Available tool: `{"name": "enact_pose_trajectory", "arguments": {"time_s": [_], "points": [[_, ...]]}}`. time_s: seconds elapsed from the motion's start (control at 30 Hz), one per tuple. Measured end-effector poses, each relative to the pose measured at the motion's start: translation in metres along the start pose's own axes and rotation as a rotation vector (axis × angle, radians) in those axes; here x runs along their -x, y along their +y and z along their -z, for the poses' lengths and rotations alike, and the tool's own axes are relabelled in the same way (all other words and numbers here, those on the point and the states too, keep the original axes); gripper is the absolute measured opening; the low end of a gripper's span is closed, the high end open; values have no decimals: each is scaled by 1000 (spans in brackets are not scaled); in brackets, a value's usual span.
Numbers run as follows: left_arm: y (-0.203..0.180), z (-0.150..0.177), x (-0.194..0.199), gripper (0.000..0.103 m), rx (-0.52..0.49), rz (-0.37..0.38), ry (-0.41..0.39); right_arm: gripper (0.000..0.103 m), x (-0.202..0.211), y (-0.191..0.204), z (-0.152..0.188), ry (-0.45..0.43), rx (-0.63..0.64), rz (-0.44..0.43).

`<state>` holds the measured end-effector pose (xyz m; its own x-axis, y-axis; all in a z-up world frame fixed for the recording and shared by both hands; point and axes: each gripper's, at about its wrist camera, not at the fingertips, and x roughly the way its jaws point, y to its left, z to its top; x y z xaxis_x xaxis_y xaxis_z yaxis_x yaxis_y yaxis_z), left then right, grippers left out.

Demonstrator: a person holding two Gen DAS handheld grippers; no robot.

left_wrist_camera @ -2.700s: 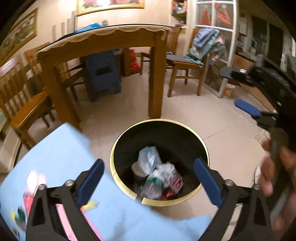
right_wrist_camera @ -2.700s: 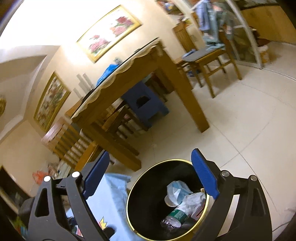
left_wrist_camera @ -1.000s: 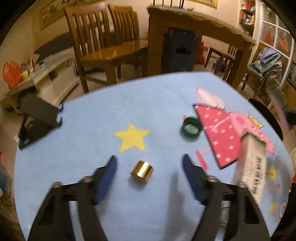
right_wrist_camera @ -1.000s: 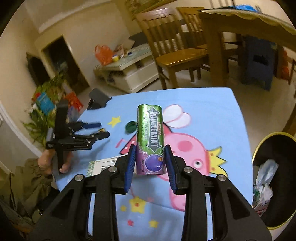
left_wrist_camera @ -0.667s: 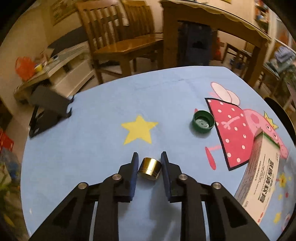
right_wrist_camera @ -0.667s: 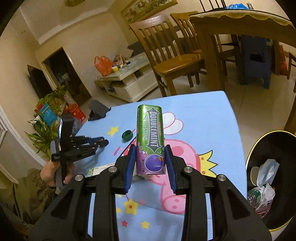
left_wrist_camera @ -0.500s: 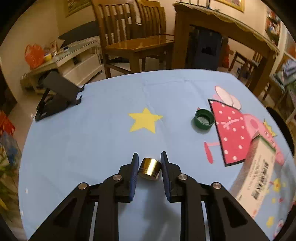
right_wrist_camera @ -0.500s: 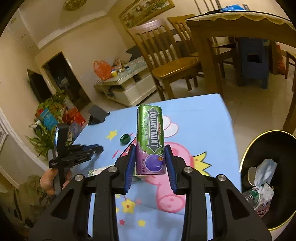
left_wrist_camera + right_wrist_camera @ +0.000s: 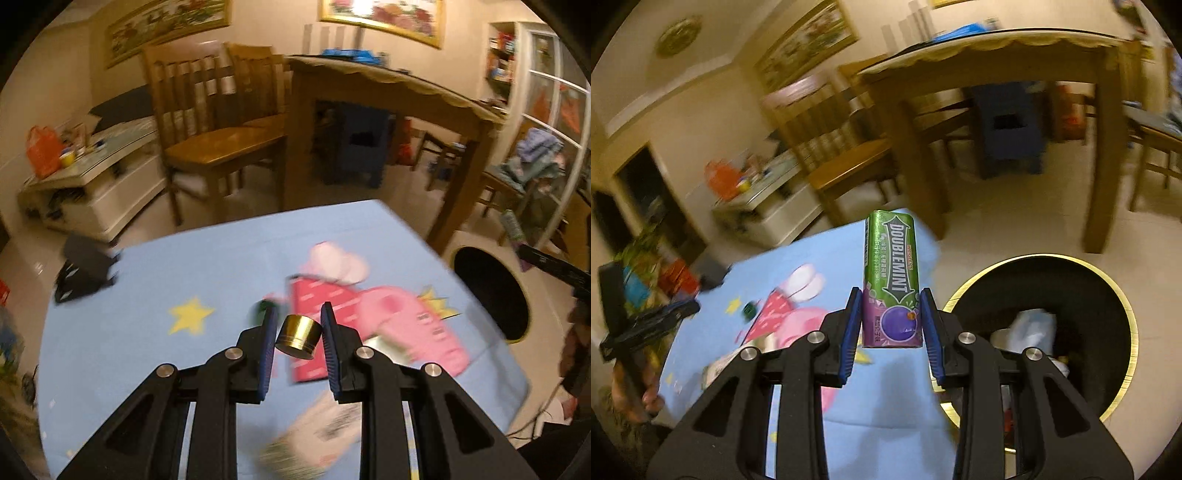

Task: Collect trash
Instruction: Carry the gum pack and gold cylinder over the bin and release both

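My left gripper (image 9: 298, 324) is shut on a small gold cylinder cap (image 9: 298, 336) and holds it above the blue cartoon tablecloth (image 9: 155, 280). My right gripper (image 9: 890, 308) is shut on a green and purple Doublemint gum box (image 9: 891, 280), upright, over the table's right edge beside the black bin with a gold rim (image 9: 1123, 299). The bin also shows in the left wrist view (image 9: 487, 291), at the right. A green bottle cap (image 9: 260, 308) and a white carton (image 9: 325, 428) lie on the cloth, both blurred.
A black phone stand (image 9: 86, 267) sits at the table's left edge. Wooden chairs (image 9: 218, 122) and a tall wooden table (image 9: 391, 92) stand behind. The bin holds a tissue and a plastic bottle (image 9: 1030, 328). The left gripper shows in the right wrist view (image 9: 646, 325).
My left gripper closed on the gold cap, lifted it off the cloth and swung right. My right gripper carried the gum box right, toward the bin.
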<state>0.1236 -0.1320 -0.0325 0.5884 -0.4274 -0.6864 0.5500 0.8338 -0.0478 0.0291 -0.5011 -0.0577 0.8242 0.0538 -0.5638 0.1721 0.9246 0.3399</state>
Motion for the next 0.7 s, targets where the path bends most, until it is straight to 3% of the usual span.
{"name": "enact_pose_trajectory", "arguments": {"time_s": [0.13,0.27,0.3,0.33,0.37,0.47,0.7], "points": [[-60,-16,-11,22,-88,61,-2,31,15,-37,-3,-33,-53,100],[-123,-26,-30,22,-168,123,12,34,8,-72,2,12,-126,194],[-141,-27,-36,22,-192,143,20,45,5,-82,4,29,-154,213],[-154,-28,-42,22,-208,156,26,71,3,-92,6,37,-182,225],[-166,-29,-47,22,-224,168,31,78,4,-96,7,34,-201,235],[-206,-33,-63,22,-267,208,51,79,22,-113,6,-26,-251,266],[-257,-33,-93,22,-331,242,85,87,84,-135,5,-235,-352,314]]}}
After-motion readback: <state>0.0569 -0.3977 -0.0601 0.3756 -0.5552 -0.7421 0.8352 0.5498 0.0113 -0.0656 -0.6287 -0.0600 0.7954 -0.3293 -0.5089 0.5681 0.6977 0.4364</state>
